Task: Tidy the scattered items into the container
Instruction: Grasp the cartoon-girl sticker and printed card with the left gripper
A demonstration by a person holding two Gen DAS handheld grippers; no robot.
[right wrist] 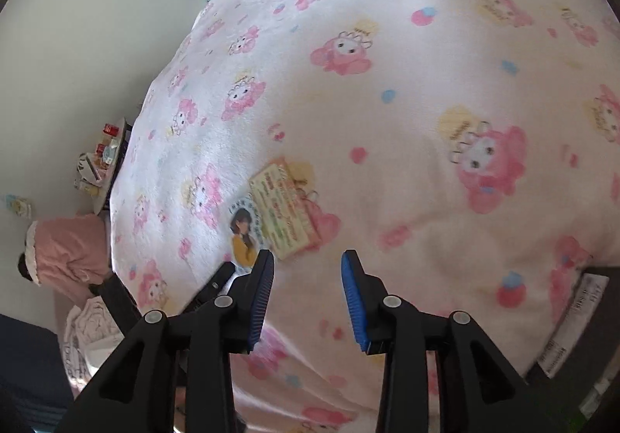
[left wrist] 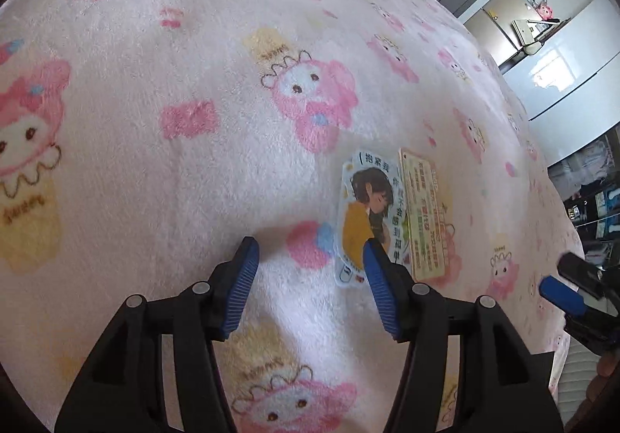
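The character card [left wrist: 366, 208] and the printed card [left wrist: 426, 212] lie flat, side by side and touching, on the fleece blanket [left wrist: 193, 84]. They look thin, light and bendable, so a pinch at a free edge seems best. The left gripper [left wrist: 310, 258] and right gripper [right wrist: 308, 270] are both parted and empty. No container is visible; soft pile may hinder the pads.
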